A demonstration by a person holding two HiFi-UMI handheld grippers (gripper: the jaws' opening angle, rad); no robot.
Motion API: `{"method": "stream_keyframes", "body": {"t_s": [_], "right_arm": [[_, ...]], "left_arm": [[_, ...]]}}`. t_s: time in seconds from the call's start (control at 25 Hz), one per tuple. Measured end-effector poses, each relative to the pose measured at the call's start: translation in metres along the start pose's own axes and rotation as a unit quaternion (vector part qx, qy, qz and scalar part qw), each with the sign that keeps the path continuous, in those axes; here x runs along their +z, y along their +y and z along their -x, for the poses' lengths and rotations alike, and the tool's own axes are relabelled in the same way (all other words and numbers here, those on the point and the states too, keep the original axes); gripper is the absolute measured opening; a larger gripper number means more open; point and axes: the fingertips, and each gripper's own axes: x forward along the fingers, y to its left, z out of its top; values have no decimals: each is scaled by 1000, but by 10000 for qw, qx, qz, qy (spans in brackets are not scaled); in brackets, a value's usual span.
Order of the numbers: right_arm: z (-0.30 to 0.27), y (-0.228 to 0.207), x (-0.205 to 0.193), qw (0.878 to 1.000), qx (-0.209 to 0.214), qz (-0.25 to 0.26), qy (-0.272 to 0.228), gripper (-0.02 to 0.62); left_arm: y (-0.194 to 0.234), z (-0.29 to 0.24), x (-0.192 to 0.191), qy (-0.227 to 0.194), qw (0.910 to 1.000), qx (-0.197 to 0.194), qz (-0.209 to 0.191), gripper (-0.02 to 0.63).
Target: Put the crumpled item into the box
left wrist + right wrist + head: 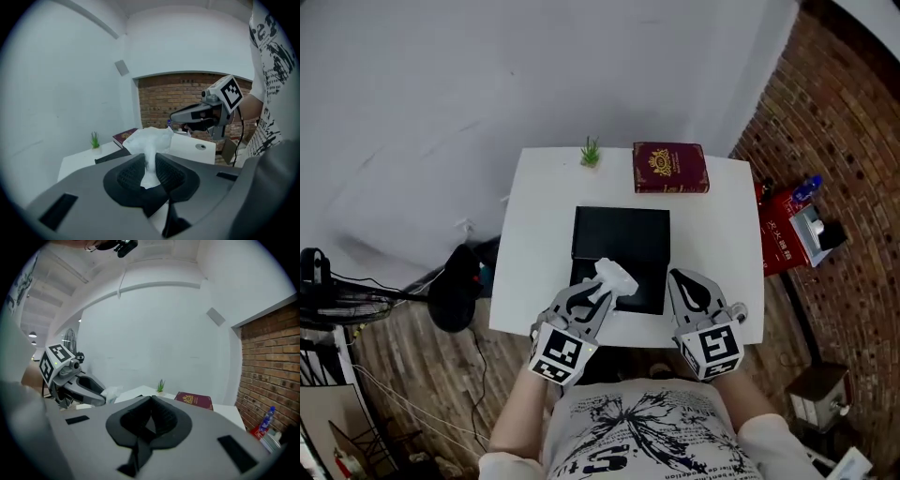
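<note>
A crumpled white paper wad (pixel 615 277) is pinched between the fingers of my left gripper (pixel 598 292), which is shut on its lower end. In the left gripper view the wad (pixel 150 140) bulges out above the pads (pixel 166 173). It hangs over the front left part of a flat black box (pixel 623 239) in the middle of the white table (pixel 544 216). My right gripper (pixel 682 279) hovers at the box's front right corner. Its jaws (pixel 151 401) are shut with nothing between them.
A dark red book-like box (pixel 670 167) lies at the table's back right, and a small green plant (pixel 591 152) stands at the back edge. A black fan (pixel 455 286) stands on the floor to the left. Red items (pixel 787 230) sit to the right by the brick wall.
</note>
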Motion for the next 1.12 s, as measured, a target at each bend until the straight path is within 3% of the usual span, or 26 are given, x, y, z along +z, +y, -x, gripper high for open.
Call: {"method": "stream_keyframes", "body": {"t_s": [0.28, 0.48, 0.6, 0.72, 1.12], "right_arm": [[-30, -12, -36, 9969, -592, -367, 369, 15], [-41, -19, -58, 9925, -915, -587, 550, 15], [-41, -21, -67, 9897, -1089, -704, 610, 15], [-40, -25, -75, 9868, -1258, -802, 627, 15], [-28, -43, -83, 9788, -1689, -1001, 591, 15]], "left_arm": [[4, -60, -57, 722, 9900, -1145, -404, 78], [-2, -92, -92, 1326, 9722, -1768, -775, 78], [-7, -103, -110, 1746, 9568, -2062, -1070, 79], [-12, -113, -123, 2053, 9431, -2270, -1301, 80], [-19, -132, -143, 2580, 9182, -2569, -1558, 87]]}}
